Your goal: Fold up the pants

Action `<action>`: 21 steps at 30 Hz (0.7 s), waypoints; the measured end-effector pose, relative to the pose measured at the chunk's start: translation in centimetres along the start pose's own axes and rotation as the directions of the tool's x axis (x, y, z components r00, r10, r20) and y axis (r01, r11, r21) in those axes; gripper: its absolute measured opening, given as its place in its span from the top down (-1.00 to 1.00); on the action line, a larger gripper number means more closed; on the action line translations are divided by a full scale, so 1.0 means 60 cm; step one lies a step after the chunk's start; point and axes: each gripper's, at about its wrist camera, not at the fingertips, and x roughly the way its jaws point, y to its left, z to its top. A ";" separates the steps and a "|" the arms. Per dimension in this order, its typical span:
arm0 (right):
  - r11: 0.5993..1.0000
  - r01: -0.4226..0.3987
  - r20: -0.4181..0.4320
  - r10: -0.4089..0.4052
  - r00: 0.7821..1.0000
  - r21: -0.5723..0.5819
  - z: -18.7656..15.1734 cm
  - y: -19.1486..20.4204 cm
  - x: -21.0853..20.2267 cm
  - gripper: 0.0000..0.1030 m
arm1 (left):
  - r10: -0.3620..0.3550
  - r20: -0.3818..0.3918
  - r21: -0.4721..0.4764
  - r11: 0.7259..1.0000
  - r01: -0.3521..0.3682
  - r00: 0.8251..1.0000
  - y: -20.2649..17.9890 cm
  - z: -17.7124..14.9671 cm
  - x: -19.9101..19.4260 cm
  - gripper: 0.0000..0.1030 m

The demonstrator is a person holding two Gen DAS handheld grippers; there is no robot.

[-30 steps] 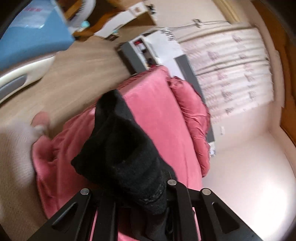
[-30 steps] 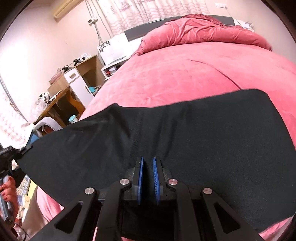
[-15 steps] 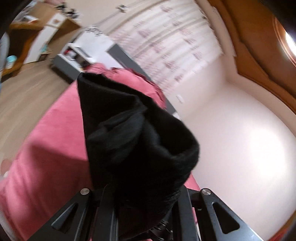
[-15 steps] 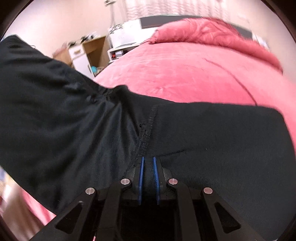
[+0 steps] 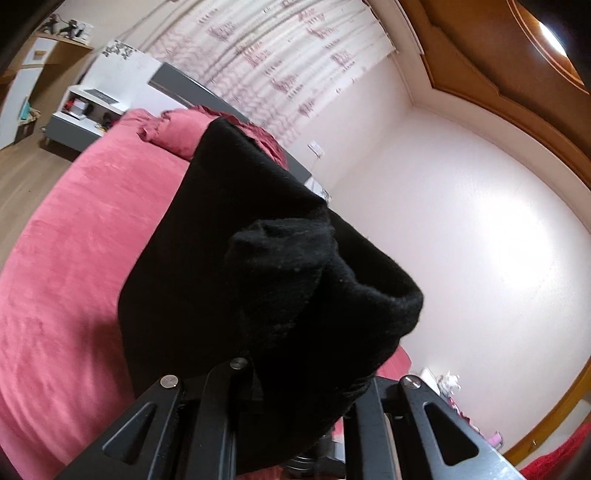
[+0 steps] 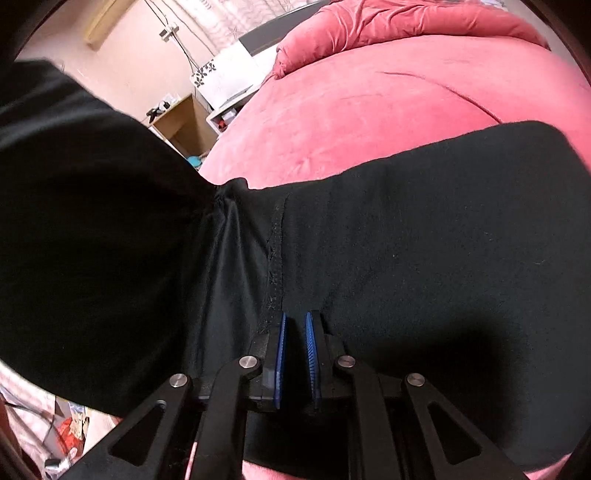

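Black pants (image 6: pixel 424 229) lie spread on a pink bed (image 6: pixel 369 122). My right gripper (image 6: pixel 295 332) is shut on the pants near the centre seam (image 6: pixel 275 254), blue pads (image 6: pixel 281 343) close together. The left part of the pants (image 6: pixel 85 221) is lifted and rises high at the left of the right wrist view. In the left wrist view my left gripper (image 5: pixel 291 384) is shut on a bunched end of the pants (image 5: pixel 266 273), held up above the bed (image 5: pixel 74 258); its fingertips are hidden by the cloth.
Pink pillows (image 6: pixel 406 22) lie at the head of the bed. A grey headboard (image 5: pixel 192 88), a white nightstand (image 5: pixel 85 107) and a wooden desk (image 6: pixel 181 125) stand beside the bed. Curtains (image 5: pixel 277 62) hang behind. Clutter lies on the floor (image 6: pixel 70 432).
My left gripper has lifted its end of the pants and swung it up over the bed. In the right wrist view the raised cloth has grown larger at the left. The right gripper stays put.
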 end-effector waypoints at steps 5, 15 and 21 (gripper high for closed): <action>0.997 -0.042 0.006 0.041 0.999 0.063 0.016 -0.020 -0.027 0.74 | 0.010 -0.062 0.056 0.998 -0.007 0.998 -0.015 -0.019 0.028 0.75; 0.984 -0.087 0.154 0.063 0.986 0.157 0.054 -0.075 -0.170 0.19 | 0.097 -0.167 0.222 0.973 -0.059 0.981 -0.053 -0.072 0.108 0.73; 0.928 -0.188 0.191 0.131 0.973 0.322 0.063 -0.134 -0.200 0.08 | 0.148 -0.254 0.276 0.958 -0.075 0.956 -0.065 -0.128 0.175 0.73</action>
